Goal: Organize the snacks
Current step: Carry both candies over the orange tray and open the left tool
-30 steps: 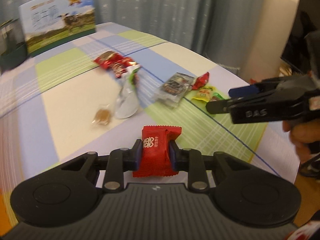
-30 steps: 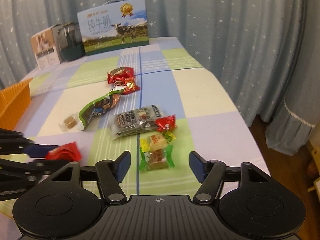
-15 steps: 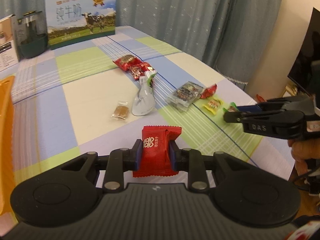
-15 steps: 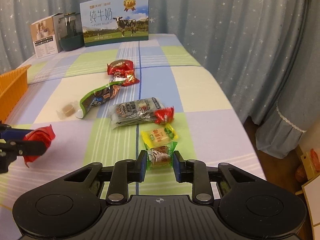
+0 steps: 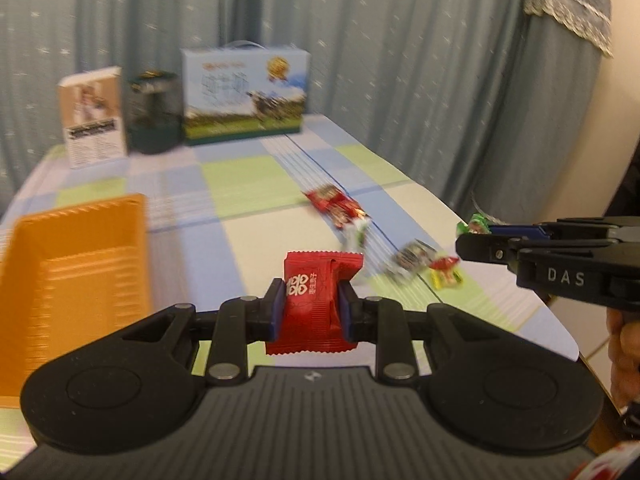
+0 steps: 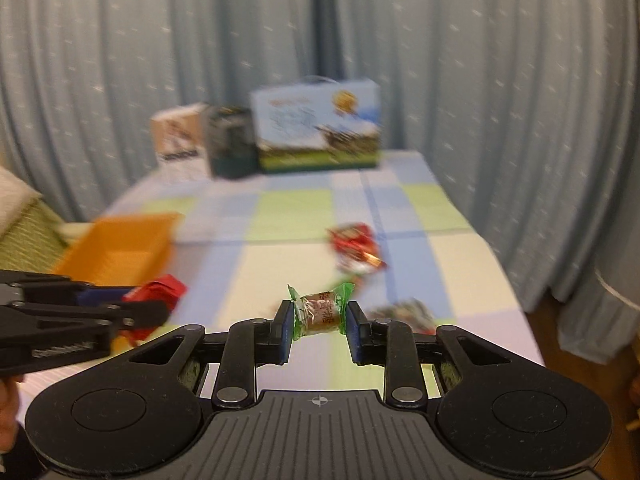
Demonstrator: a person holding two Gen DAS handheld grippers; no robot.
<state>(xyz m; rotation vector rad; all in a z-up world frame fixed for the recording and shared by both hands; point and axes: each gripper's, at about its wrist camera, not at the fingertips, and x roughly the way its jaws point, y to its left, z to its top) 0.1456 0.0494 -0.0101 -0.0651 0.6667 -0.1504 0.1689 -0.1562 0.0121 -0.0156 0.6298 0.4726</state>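
My left gripper point(image 5: 312, 304) is shut on a red snack packet point(image 5: 316, 300) and holds it above the table; it also shows in the right wrist view point(image 6: 152, 304). My right gripper point(image 6: 318, 316) is shut on a green-wrapped candy point(image 6: 320, 310), lifted off the table; it appears at the right of the left wrist view point(image 5: 478, 226). An orange tray point(image 5: 72, 264) lies to the left, also in the right wrist view point(image 6: 120, 246). Several loose snacks remain on the checked tablecloth: red wrappers point(image 5: 334, 204), a silver packet point(image 5: 410, 258), a yellow candy point(image 5: 446, 278).
At the table's far end stand a milk carton box point(image 5: 244, 96), a dark green container point(image 5: 154, 114) and a small white box point(image 5: 92, 116). Blue curtains hang behind. The table's right edge point(image 5: 552, 312) drops to the floor.
My right gripper closed on the green candy and lifted it. Both grippers rose and swung left, bringing the orange tray into view. The left keeps its red packet.
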